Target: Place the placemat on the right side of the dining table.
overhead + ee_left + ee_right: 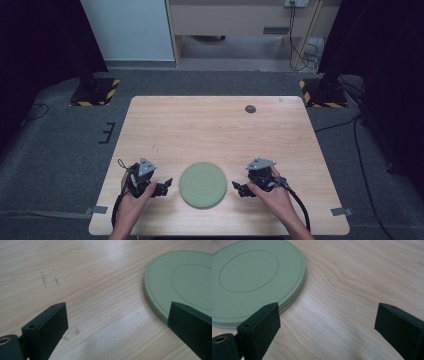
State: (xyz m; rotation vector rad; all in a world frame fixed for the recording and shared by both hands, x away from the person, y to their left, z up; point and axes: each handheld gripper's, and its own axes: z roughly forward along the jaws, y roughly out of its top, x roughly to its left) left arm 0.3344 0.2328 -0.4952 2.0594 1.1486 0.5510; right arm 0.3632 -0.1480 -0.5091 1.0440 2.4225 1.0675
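Observation:
A flat, round, pale green disc [202, 184] lies on the wooden table [215, 130] near its front edge, between my two grippers. My left gripper [164, 186] rests just left of the disc, held by a hand, jaws wide apart and nothing between them. In the left gripper view its jaws frame bare wood, and the disc [182, 282] sits at the right, partly behind the right jaw. My right gripper [239, 189] sits just right of the disc, also open and empty. The right gripper view has the disc [254, 280] at upper left, beside the left jaw.
A small dark round spot [250, 108] marks the table's far right part. Grey carpet surrounds the table, with cables and dark stands with striped bases [95, 92] at the far corners. Tape tabs [340, 211] stick to the front corners.

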